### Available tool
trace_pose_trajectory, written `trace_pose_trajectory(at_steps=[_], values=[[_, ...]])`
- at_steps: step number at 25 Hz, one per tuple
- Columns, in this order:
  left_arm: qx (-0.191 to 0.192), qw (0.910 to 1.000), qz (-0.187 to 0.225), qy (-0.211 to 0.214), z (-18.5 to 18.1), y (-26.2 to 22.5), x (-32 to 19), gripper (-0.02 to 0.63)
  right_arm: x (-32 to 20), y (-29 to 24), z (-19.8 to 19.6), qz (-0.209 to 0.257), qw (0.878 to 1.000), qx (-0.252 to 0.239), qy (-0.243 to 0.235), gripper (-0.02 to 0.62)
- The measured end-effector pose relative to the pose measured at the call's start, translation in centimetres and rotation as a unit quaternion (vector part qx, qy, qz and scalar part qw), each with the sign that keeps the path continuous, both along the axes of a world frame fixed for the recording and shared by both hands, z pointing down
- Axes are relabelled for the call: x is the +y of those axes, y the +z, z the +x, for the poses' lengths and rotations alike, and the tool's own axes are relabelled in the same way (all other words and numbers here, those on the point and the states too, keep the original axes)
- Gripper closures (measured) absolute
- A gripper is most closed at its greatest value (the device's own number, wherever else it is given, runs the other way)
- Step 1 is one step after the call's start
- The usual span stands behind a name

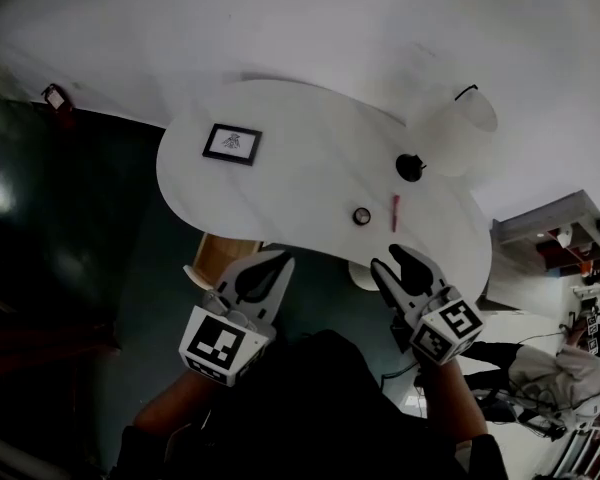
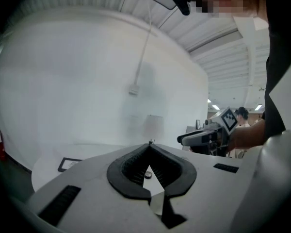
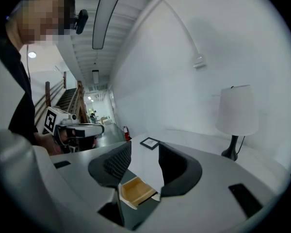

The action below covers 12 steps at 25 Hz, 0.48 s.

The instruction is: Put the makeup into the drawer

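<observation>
At the far left of the white table [image 1: 310, 178] a small black picture frame [image 1: 232, 143] lies flat, well apart from everything else. Below it, under the table's near edge, the drawer [image 1: 218, 256] stands pulled out, its light wooden inside facing up; the right gripper view shows the same drawer [image 3: 136, 191] low between that gripper's jaws. Just right of the drawer, the left gripper [image 1: 278, 260] hangs in the air short of the table edge. In its own view, the left gripper [image 2: 149, 144] has its tips meeting and grips nothing. Further right, the makeup sits on the tabletop near the front edge, outside the drawer: a small round pot [image 1: 361, 215] and, just beside it, a thin pink stick [image 1: 395, 212]. Neither gripper touches them. Below these, the right gripper [image 1: 390, 260] is level with the left one, and its own view shows the right gripper [image 3: 144, 147] with its jaws standing apart and empty. At the right end, a white-shaded lamp [image 1: 455, 128] stands upright on its dark base.
</observation>
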State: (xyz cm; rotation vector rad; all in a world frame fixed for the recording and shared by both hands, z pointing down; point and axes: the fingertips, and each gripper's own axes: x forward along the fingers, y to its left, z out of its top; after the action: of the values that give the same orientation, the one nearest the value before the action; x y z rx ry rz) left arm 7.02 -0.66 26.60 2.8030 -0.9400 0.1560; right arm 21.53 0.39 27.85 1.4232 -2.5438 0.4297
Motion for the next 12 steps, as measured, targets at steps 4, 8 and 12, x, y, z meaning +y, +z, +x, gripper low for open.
trace_pose_trajectory(at_steps=[4,8,12], values=[[-0.001,0.9999,-0.001,0.016,0.4,0.4,-1.5,0.594,-2.2,3.4,0.7,-0.045,0.998,0.038,-0.003,0.443],[-0.011,0.9998,-0.016,0.005,0.6,0.8,-3.5,0.594,-4.6,6.2,2.0,-0.090,0.994,0.058,-0.012,0.439],[-0.011,0.9996,-0.027,-0.005,1.2,1.3,-5.0,0.594,-6.8,9.4,3.8,-0.130,0.986,0.103,-0.029,0.430]])
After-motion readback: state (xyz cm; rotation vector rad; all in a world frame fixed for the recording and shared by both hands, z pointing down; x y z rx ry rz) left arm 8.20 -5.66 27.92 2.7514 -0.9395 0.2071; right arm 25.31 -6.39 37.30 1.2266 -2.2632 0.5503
